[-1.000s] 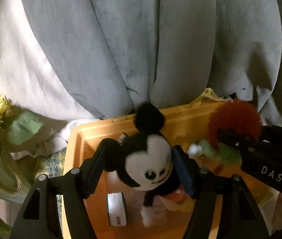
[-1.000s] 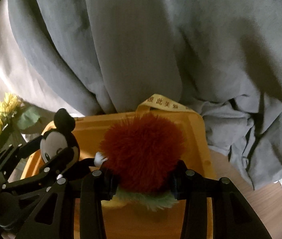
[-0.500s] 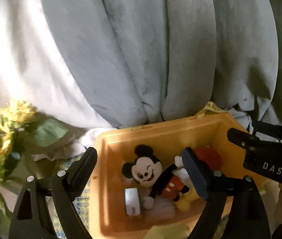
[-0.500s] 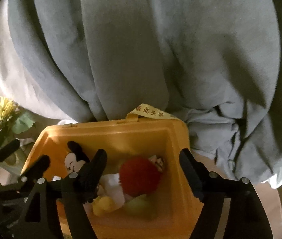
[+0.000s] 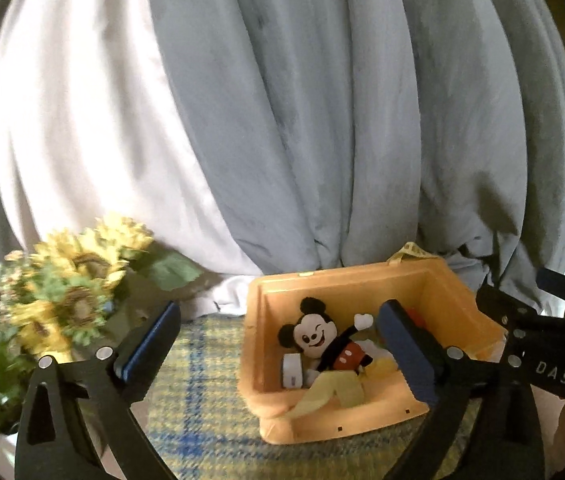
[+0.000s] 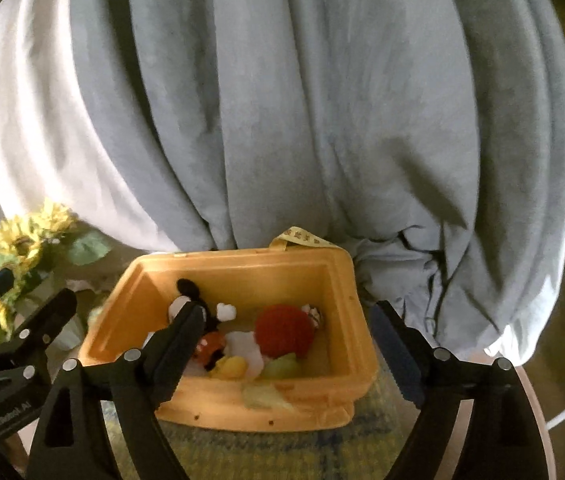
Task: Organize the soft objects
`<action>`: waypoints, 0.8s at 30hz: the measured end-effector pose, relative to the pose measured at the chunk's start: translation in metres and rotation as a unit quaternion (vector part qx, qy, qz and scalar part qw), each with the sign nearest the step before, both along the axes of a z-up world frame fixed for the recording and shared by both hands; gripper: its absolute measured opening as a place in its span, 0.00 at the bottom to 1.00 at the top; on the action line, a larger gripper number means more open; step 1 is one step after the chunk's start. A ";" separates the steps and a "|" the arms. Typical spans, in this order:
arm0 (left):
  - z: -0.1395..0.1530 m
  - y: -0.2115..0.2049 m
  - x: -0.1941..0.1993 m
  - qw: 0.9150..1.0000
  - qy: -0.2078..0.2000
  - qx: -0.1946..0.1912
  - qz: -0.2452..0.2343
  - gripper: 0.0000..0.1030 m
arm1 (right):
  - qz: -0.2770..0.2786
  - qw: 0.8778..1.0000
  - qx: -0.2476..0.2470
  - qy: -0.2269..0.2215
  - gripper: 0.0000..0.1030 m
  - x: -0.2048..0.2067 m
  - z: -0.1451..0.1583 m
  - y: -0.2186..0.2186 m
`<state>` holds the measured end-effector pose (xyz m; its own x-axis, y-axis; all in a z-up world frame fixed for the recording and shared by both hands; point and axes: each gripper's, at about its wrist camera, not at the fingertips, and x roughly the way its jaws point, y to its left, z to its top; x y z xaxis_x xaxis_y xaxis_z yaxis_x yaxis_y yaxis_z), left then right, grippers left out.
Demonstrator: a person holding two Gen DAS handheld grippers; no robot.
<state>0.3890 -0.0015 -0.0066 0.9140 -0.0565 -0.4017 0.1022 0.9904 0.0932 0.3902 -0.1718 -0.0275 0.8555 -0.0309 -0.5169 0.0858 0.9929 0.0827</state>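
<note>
A Mickey Mouse plush (image 5: 320,340) lies face up in an orange bin (image 5: 346,280) on a plaid cloth. A red fuzzy ball (image 6: 284,330) with a green base lies beside it in the bin (image 6: 242,264), among other soft items. My left gripper (image 5: 278,344) is open and empty, pulled back above and in front of the bin. My right gripper (image 6: 286,348) is open and empty, also back from the bin's near side. In the right wrist view the Mickey plush (image 6: 192,298) is partly hidden by a finger.
A bunch of artificial sunflowers (image 5: 66,296) stands left of the bin. Grey and white curtains (image 5: 282,120) hang right behind it. A yellow-and-blue plaid cloth (image 5: 198,400) covers the table. A yellow ribbon tag (image 6: 302,238) sticks up at the bin's back rim.
Both grippers opened and let go: Mickey and the red ball dropped into the bin. Both grippers then drew back and up, away from the bin.
</note>
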 end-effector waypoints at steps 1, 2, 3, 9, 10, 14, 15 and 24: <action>0.003 0.001 -0.009 1.000 -0.007 0.001 0.001 0.99 | -0.002 1.000 -0.001 -0.004 0.87 -0.009 0.003 0.002; 0.005 0.003 -0.017 1.000 -0.012 0.002 0.002 0.99 | -0.002 1.000 -0.002 -0.007 0.87 -0.015 0.005 0.002; 0.007 0.004 -0.026 1.000 -0.018 0.005 0.004 0.99 | -0.001 1.000 -0.002 -0.010 0.89 -0.024 0.007 0.004; 0.014 0.009 -0.074 0.999 -0.035 0.008 -0.002 1.00 | -0.012 1.000 -0.007 -0.024 0.91 -0.075 0.016 0.010; 0.013 0.010 -0.082 0.999 -0.034 0.006 -0.006 1.00 | -0.016 1.000 -0.007 -0.026 0.91 -0.081 0.016 0.009; 0.013 0.011 -0.112 0.999 -0.035 0.006 -0.010 1.00 | -0.027 0.999 -0.002 -0.031 0.92 -0.115 0.018 0.009; 0.013 0.012 -0.120 0.999 -0.036 0.005 -0.011 1.00 | -0.030 0.999 0.000 -0.031 0.92 -0.124 0.018 0.009; 0.013 0.026 -0.190 0.999 -0.048 0.005 0.007 1.00 | -0.032 0.998 -0.011 -0.046 0.92 -0.196 0.020 0.016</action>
